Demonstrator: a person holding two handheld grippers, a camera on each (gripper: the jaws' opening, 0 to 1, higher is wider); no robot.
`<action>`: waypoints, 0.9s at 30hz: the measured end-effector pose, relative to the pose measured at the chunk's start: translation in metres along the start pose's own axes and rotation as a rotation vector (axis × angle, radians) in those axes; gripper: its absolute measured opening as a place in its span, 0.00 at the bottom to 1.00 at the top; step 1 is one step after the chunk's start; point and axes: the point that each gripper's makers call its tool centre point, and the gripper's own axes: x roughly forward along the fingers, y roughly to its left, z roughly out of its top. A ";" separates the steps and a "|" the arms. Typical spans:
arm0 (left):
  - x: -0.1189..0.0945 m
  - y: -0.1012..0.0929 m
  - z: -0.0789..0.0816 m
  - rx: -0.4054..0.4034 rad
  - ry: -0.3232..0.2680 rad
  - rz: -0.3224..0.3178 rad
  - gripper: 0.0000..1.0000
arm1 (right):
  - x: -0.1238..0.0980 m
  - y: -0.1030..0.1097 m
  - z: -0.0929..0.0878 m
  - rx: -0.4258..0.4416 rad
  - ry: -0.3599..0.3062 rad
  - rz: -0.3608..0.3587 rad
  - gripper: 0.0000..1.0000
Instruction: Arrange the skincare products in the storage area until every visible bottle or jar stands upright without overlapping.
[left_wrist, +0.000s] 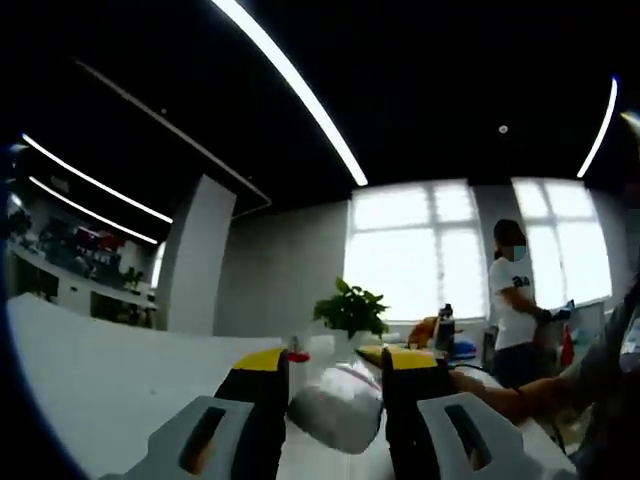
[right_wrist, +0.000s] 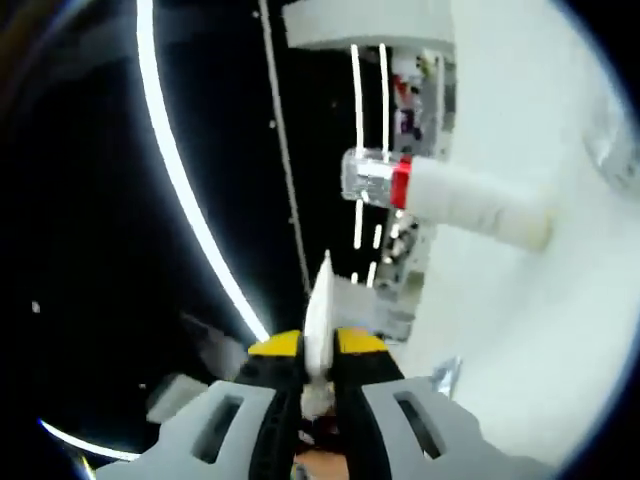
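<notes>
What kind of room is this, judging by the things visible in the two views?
Probably an open office or lab. Long ceiling light strips, large windows, a potted plant and a standing person show behind the white table.

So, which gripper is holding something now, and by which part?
The right gripper pinches a thin white piece by its lower end. A pale rounded object sits between the left gripper jaws; whether it is gripped cannot be told.

A dark ceiling (left_wrist: 420, 70) carries long light strips (left_wrist: 290, 85). Bright windows (left_wrist: 410, 250) fill the far grey wall (left_wrist: 285, 275) — a white pillar (left_wrist: 195, 255) stands left of them, a potted plant (left_wrist: 350, 308) and a person (left_wrist: 515, 300) before them.
</notes>
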 end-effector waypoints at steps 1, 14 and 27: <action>-0.003 0.000 0.008 -0.022 -0.044 0.000 0.37 | -0.001 -0.005 -0.002 -0.090 0.016 -0.042 0.08; -0.015 0.027 0.027 0.103 -0.100 0.197 0.94 | -0.004 -0.005 0.003 -0.229 0.023 -0.118 0.07; 0.007 0.013 -0.028 0.301 0.139 0.173 0.99 | -0.009 0.005 0.015 -0.284 -0.029 -0.124 0.07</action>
